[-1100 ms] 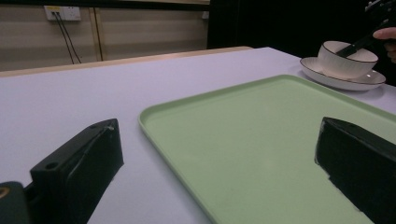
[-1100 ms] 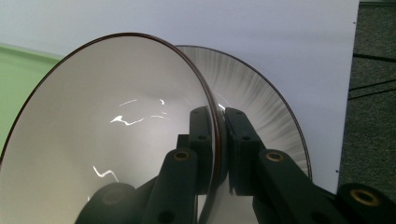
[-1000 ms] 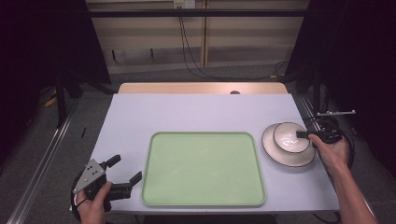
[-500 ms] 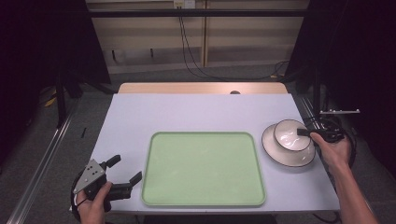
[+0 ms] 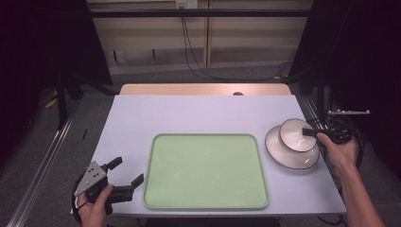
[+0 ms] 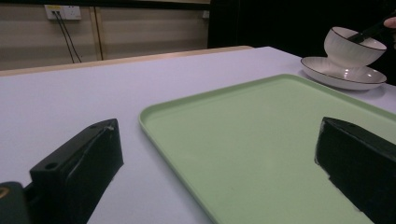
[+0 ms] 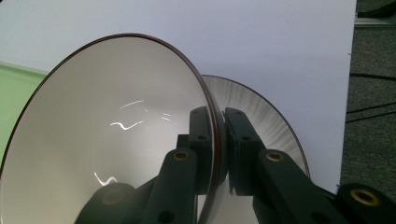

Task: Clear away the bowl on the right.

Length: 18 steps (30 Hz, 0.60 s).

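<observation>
Compared with a second ago: bowl (image 5: 298,135) now sits a little higher and tilted over the plate (image 5: 289,156), its opening turned toward the tray side; before, it rested more squarely in the plate's middle. Right hand (image 5: 339,152) has shifted only slightly. Left hand (image 5: 94,210) and its gripper unchanged in place. Tray (image 5: 205,171) unchanged.

Right gripper (image 7: 218,140): jaws nearly closed, pinching the near rim of the bowl, one jaw inside the white interior, the other outside against the ribbed wall. In the right gripper view the dark rim line runs straight between the two pads. Bowl is held at the right edge of the table (image 5: 189,113), above the plate. From the left gripper view the bowl's foot looks close to the plate's centre; cannot tell whether it still touches.

Left gripper (image 5: 123,179): jaws wide apart, nothing between them, nothing touched. It sits at the table's near left corner, just beside the tray's near left corner. In the left gripper view one jaw stands over bare table, the other over the green tray surface.

Tray: green, lies in the middle of the table toward the near edge. Plate: just right of the tray, apart from it.
</observation>
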Motion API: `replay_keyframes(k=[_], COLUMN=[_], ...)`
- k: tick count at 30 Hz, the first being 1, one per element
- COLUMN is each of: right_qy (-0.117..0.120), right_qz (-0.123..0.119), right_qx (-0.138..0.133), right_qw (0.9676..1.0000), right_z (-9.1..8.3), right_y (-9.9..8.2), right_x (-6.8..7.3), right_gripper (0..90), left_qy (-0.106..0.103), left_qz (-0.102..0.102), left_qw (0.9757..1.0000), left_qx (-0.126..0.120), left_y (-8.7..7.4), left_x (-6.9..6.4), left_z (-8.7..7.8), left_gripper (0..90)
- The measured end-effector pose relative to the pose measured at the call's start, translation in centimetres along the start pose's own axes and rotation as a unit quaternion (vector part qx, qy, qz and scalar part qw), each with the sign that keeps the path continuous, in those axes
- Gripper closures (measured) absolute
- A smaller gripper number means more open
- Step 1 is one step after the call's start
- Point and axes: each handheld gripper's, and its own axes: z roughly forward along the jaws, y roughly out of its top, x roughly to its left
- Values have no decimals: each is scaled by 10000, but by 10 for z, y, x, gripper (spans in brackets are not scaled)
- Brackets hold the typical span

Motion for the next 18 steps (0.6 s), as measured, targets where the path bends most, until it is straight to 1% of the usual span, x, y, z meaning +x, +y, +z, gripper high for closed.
replay_keyframes(k=[6, 8, 9, 12, 13, 18], right_qy=[53, 47, 75, 72, 109, 214], right_qz=[-64, -51, -55, -50, -45, -30], right_qx=[-105, -152, -191, -230, -295, -401], right_qw=[9999, 9999, 9998, 9997, 9995, 9990], right_z=[-4, -5, -6, -7, -9, -15], right_y=[2, 2, 2, 3, 4, 9], right_x=[2, 2, 3, 4, 5, 11], right_gripper=[825, 825, 825, 824, 824, 824], left_qy=[-18, -18, 15, -6, 5, -13], left_qz=[-7, -4, -10, -27, -36, -13], left_qw=[10000, 10000, 10000, 10000, 10000, 10000], left_qx=[0, -23, -24, -35, -38, -34], left_y=[0, 0, 0, 0, 0, 0], left_x=[0, 0, 0, 0, 0, 0], left_z=[0, 0, -1, -1, -1, -1], left_gripper=[9, 9, 9, 9, 9, 9])
